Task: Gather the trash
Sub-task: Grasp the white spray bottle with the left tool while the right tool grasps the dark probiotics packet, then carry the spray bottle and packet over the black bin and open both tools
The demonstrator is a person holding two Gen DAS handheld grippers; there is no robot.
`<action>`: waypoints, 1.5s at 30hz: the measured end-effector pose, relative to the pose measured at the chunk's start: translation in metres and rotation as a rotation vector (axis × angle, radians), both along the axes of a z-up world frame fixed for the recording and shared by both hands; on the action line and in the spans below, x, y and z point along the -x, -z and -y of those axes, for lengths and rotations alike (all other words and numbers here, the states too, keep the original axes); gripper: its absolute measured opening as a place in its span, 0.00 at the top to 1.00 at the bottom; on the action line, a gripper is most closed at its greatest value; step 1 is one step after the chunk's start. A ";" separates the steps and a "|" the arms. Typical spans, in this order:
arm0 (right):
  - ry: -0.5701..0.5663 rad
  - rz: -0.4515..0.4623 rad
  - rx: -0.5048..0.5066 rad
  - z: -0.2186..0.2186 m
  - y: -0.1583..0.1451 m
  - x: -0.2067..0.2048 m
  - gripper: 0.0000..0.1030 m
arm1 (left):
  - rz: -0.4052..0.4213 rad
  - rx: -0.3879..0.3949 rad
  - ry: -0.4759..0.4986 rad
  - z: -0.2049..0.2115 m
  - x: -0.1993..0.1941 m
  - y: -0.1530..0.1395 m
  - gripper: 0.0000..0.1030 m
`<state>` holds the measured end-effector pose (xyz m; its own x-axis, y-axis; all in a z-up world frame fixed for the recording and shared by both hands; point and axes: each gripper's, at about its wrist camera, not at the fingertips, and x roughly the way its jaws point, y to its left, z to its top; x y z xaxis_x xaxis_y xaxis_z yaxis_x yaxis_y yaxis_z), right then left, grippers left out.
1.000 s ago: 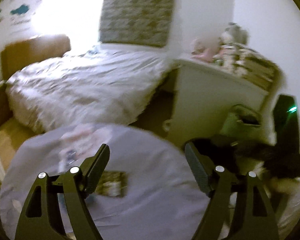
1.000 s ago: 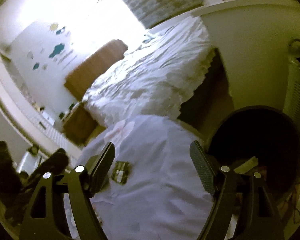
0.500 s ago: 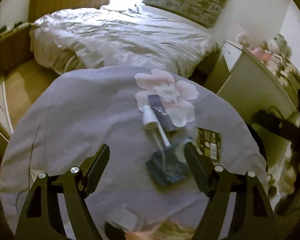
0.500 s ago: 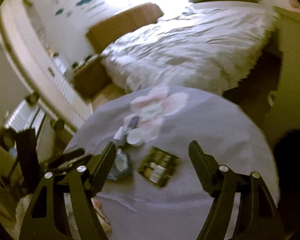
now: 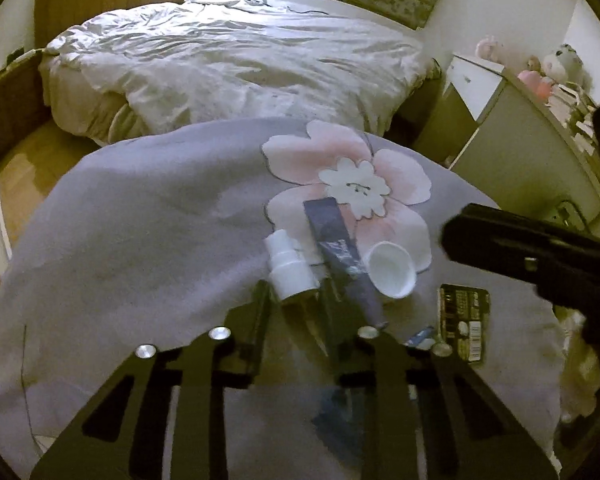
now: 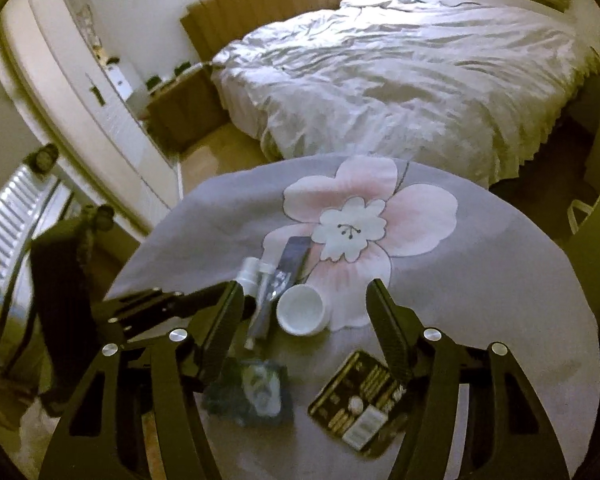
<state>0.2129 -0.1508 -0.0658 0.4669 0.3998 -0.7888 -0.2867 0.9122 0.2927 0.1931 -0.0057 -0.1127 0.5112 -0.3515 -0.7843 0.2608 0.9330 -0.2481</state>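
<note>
Left gripper (image 5: 296, 300) jaws have just been closing, now narrow around the base of a small white bottle (image 5: 288, 266); pad contact unclear. Bottle lies flat at frame centre, long axis near vertical in the left wrist view, nozzle toward the top. Dark tube (image 5: 338, 248) just beside it, parallel, tilted slightly, end on the pink flower print of the grey cloth (image 5: 140, 240). White cup (image 6: 301, 309) sits open-side up. Black wrapper (image 6: 360, 398) lower right, diagonal. Right gripper (image 6: 304, 312) jaws spread, closing slightly, cup between them, untouched.
</note>
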 end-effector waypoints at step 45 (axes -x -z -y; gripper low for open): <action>0.347 0.367 -0.204 0.201 -0.104 0.161 0.80 | 0.346 0.158 0.281 0.160 0.114 -0.148 0.77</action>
